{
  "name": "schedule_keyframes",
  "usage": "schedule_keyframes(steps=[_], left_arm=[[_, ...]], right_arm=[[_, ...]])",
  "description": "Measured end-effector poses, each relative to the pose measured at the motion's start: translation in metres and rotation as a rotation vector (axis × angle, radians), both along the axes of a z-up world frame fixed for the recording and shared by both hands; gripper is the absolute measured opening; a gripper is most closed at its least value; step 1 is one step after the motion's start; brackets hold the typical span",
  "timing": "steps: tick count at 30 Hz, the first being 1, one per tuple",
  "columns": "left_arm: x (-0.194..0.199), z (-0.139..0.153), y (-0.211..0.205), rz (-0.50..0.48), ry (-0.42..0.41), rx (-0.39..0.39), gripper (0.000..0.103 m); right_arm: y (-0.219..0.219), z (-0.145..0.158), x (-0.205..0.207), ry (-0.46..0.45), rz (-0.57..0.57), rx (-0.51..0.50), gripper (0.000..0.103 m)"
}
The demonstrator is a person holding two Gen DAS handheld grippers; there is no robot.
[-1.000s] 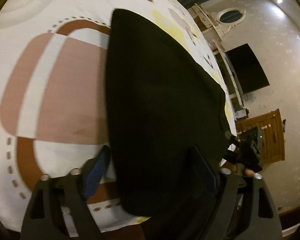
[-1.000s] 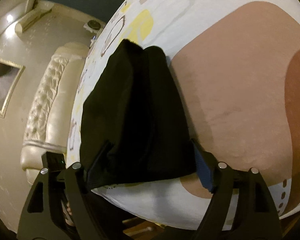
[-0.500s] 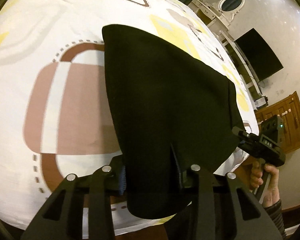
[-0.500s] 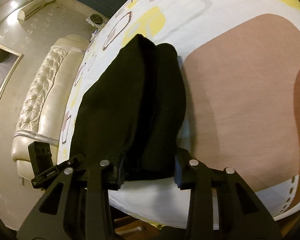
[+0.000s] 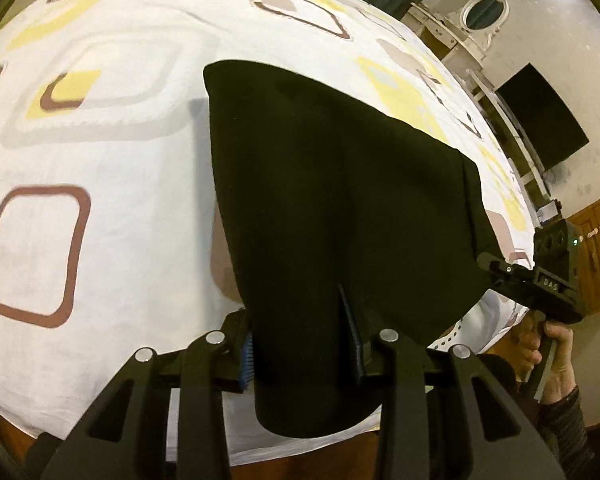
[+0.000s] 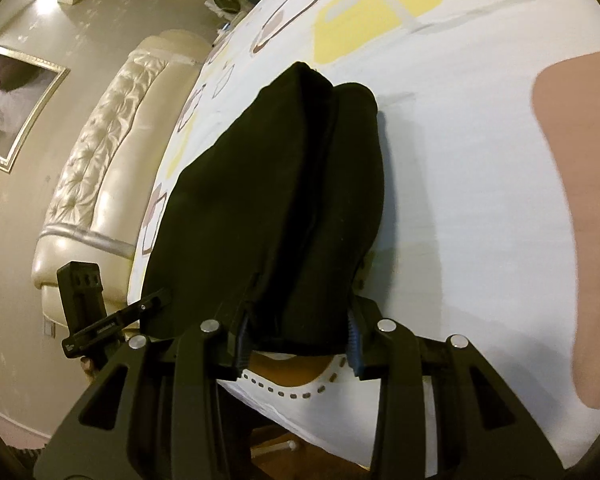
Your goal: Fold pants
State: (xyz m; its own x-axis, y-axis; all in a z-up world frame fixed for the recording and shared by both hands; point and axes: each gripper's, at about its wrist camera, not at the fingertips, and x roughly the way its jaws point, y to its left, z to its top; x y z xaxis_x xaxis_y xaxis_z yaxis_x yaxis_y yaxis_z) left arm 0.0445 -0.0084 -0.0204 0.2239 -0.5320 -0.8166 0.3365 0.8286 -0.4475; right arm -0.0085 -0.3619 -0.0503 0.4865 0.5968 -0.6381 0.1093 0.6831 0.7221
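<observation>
Had both claws clamped on the near edge of the black pants point(image 5: 340, 208), left claw point(image 5: 300, 344) and right claw point(image 6: 296, 340) each having just closed on a corner, probably to carry that end over for a fold. Pants lying on the patterned bed point(image 5: 100, 140). Headboard point(image 6: 100, 152) and TV point(image 5: 540, 116) well off, nothing blocking.

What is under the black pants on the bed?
Under the black pants lies the patterned bedsheet, white with yellow and brown shapes. A pinkish patch shows at their left edge; the sheet directly beneath is covered and cannot be seen.
</observation>
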Motion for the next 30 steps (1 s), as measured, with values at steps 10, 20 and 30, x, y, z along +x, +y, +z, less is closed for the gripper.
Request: schedule_keyframes(steps=[10, 20, 30], left_arm=[[0.004, -0.002, -0.013, -0.017, -0.025, 0.017, 0.037], [0.005, -0.007, -0.011, -0.014, -0.013, 0.003, 0.040], [0.003, 0.004, 0.014, -0.027, -0.050, -0.054, 0.074]], right_arm=[[-0.006, -0.010, -0.002, 0.006, -0.016, 0.053, 0.036], [-0.007, -0.010, -0.003, 0.005, -0.020, 0.066, 0.037], [-0.017, -0.001, -0.005, -0.007, -0.027, 0.087, 0.061]])
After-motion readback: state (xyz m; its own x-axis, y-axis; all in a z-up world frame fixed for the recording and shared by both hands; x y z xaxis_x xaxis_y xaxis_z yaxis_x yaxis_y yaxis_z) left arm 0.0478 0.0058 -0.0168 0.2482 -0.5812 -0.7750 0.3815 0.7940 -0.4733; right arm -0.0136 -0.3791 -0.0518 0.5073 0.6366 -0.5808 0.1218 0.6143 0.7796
